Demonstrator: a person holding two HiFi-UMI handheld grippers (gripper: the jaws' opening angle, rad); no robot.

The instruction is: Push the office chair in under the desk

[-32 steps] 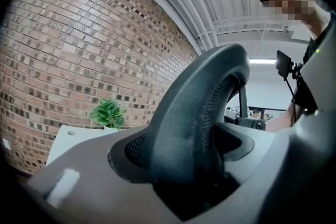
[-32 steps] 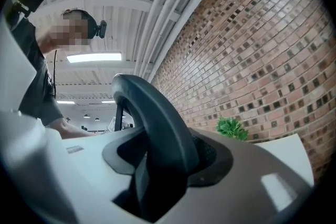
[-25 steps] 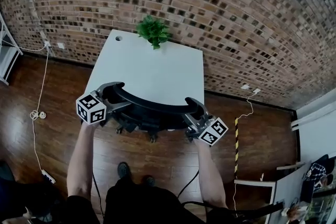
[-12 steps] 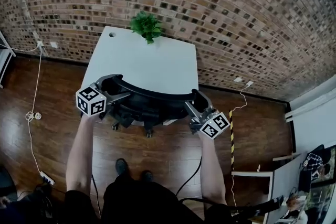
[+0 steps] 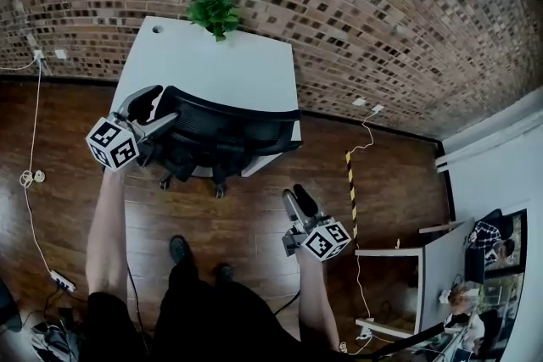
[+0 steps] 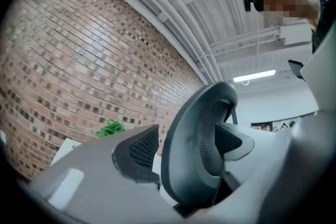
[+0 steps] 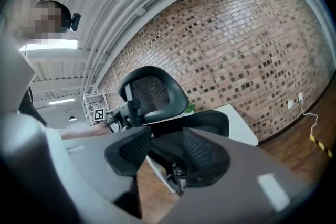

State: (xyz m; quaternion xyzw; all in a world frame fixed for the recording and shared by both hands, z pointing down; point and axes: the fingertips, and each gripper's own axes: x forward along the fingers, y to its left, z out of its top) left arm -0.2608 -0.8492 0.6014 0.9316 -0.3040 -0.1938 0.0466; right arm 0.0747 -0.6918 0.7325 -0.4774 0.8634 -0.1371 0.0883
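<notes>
Your left gripper [image 5: 157, 108] has its jaws apart around the backrest rim of the black mesh office chair [image 5: 229, 127]. A thin slit shows between one pad and the rim. The chair stands at the front edge of the white rectangular desk [image 5: 212, 64], with its seat under the top. Your right gripper [image 5: 295, 195] is off the chair, above the brown wooden floor [image 5: 254, 216]. Its jaws have just been closing and stand a little apart, with nothing between them.
</notes>
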